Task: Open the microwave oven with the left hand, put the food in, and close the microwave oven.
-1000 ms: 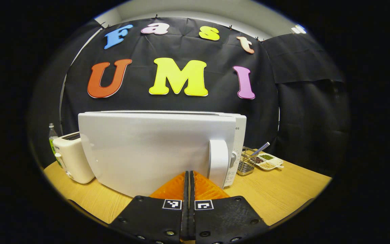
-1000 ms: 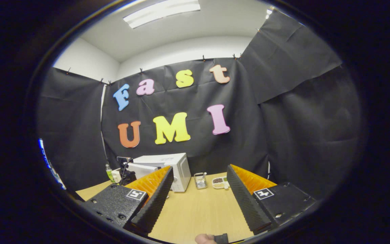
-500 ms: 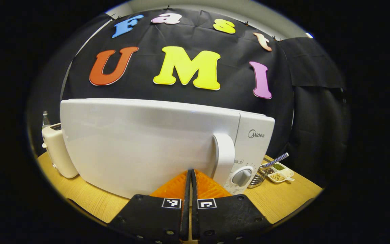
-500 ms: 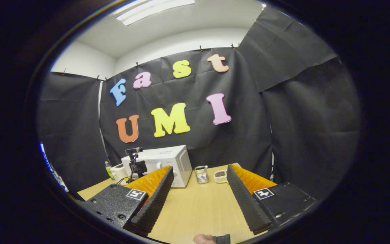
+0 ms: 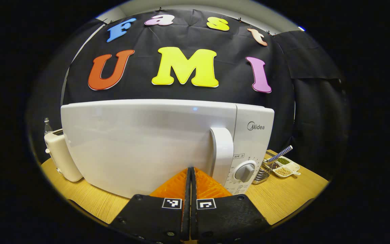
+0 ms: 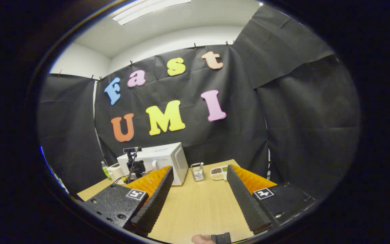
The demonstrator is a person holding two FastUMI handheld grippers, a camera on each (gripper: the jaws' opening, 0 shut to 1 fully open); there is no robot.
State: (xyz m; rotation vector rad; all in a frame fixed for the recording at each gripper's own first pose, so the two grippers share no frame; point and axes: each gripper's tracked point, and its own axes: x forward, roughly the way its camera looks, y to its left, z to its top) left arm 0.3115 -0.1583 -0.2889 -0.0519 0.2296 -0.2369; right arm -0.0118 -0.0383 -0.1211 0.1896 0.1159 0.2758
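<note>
The white microwave (image 5: 147,142) stands close in front in the left gripper view, its door lying flush with the control panel. My left gripper (image 5: 190,168) is shut on nothing, its tips at the lower door just left of the vertical handle (image 5: 222,152). A round dial (image 5: 244,171) sits on the panel to the right. In the right gripper view the microwave (image 6: 163,159) is far off at the back left of the wooden table (image 6: 198,206), with the left gripper (image 6: 135,166) in front of it. My right gripper (image 6: 199,168) hangs open above the table, holding nothing.
A cream toaster (image 5: 61,156) and a bottle (image 5: 47,125) stand left of the microwave. To its right are a wire basket (image 5: 262,172) with a spoon and a divided dish of beans (image 5: 284,168). A hand (image 6: 201,240) shows at the bottom edge.
The microwave door, ajar a second ago, has swung flush with the body with my shut left gripper against it. The right gripper has stayed open and drifted slightly.
</note>
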